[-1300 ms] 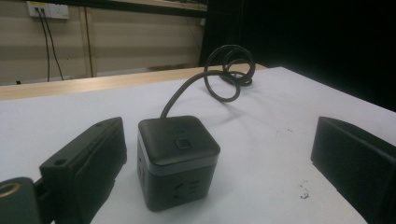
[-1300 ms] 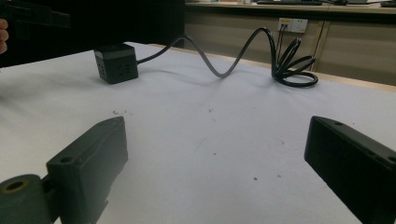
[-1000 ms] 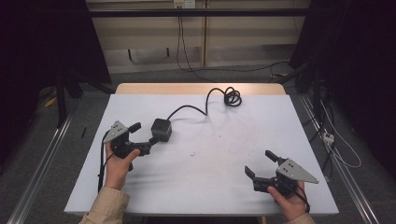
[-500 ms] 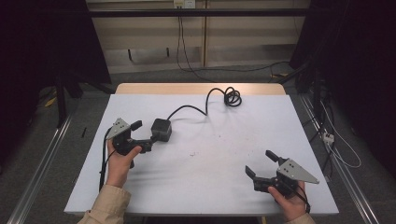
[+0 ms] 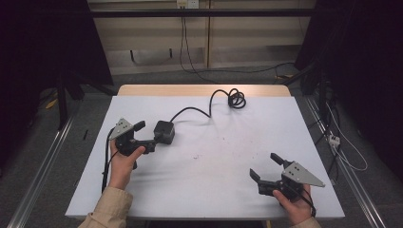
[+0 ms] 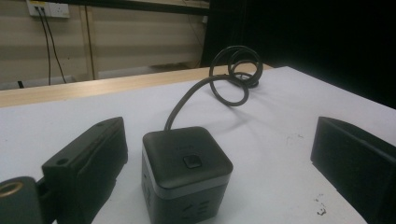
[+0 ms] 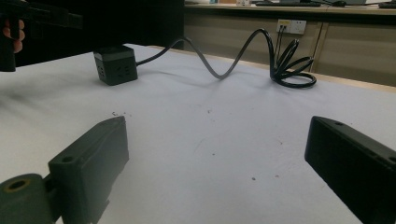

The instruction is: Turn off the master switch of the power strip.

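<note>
- A dark cube socket (image 5: pixel 164 132) is seen on the white table (image 5: pixel 214 190), toward its left side, with a thick cable (image 5: pixel 192 111) running from its far face to a coil (image 5: pixel 236 99) near the far edge.
- The left gripper (image 5: pixel 147 137) is held just beside the cube, its jaws spread wide; in the left gripper view the cube (image 6: pixel 186 173) sits between them, touched by neither.
- The right gripper (image 5: pixel 267 167) is held well apart, near the table's right front, jaws likewise wide with nothing between them.
- The cube is judged rigid and fairly dense, with smooth plastic faces that may slip; the rounded top edges are best avoided.
- A hold across two opposite flat side faces, low on the body, is judged soundest.
- The cable is judged stiff and springy, so a drag or twist on the cube is to be expected when it is lifted.
- The button (image 6: pixel 191 161) on top is better left unpressed.
</note>
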The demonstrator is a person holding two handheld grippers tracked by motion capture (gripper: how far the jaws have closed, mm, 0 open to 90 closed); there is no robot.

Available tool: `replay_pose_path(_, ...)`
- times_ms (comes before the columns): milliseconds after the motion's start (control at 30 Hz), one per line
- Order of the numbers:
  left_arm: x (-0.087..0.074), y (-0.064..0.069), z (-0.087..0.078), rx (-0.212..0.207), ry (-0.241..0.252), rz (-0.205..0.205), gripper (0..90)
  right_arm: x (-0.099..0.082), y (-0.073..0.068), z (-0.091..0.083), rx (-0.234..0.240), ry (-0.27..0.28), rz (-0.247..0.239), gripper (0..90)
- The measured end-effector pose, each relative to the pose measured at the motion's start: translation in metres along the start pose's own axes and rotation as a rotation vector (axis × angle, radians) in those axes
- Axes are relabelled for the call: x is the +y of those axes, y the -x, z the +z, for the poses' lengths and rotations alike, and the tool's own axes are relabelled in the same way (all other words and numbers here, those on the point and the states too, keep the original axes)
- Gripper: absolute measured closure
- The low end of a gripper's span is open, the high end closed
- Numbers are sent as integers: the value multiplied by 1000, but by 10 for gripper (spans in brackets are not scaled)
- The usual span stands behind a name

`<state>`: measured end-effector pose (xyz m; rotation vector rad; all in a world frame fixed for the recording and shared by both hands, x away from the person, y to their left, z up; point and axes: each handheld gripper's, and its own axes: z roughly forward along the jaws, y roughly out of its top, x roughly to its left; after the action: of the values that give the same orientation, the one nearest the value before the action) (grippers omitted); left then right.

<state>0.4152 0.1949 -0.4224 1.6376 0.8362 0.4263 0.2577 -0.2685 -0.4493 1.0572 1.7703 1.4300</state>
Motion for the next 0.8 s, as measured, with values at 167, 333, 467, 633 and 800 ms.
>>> replay_pose_path(167, 2, -2, 2, 7, -5, 6, 44, 0, 0, 0, 1, -1, 1, 58)
replay_pose_path(333, 4, 0, 4, 0, -15, 18, 43, -1, 1, 0, 2, -3, 1, 58)
replay_pose_path(467, 5, 0, 6, 3, -18, 17, 43, -1, 1, 0, 4, -2, 5, 58)
replay_pose_path(633, 5, -2, 7, 3, -23, 10, 51, -1, 1, -1, 3, -2, 2, 58)
replay_pose_path(800, 7, -2, 8, -3, -18, 18, 91, -1, 1, -1, 2, 0, 5, 58)
